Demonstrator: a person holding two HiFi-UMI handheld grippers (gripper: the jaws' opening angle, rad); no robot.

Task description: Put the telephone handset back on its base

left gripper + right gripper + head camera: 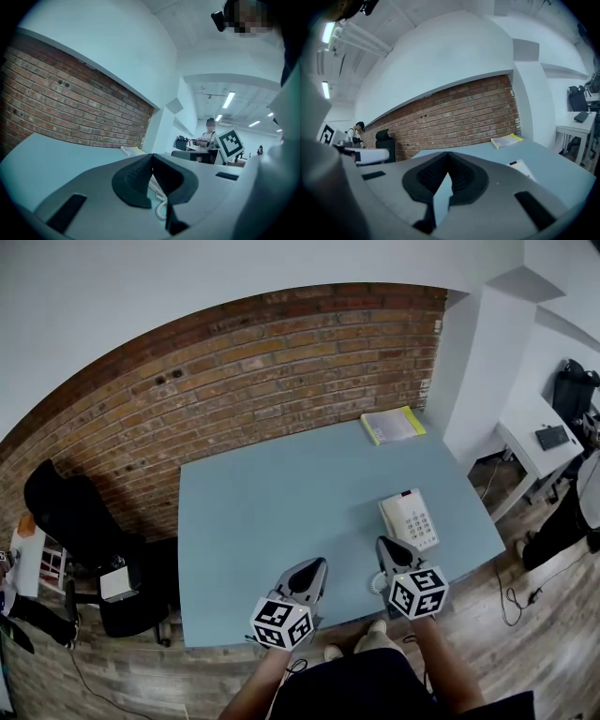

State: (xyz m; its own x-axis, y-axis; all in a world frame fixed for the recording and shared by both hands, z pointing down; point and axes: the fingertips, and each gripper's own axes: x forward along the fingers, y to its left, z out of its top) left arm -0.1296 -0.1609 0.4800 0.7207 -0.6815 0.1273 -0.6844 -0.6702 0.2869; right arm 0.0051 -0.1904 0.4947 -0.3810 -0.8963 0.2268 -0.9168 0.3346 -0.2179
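Here the left gripper (321, 565) and right gripper (382, 543) hover near the telephone (410, 518), jaws pressed together

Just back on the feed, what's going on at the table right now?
A person holds a two-jaw gripper in each hand above the near edge of a light blue table. The left gripper and the right gripper are both shut and empty. The white keypad telephone base sits just beyond the right gripper, with its white coiled cord trailing between the two grippers. Whether the handset is seated is unclear. A yellow-edged booklet lies at the far corner.
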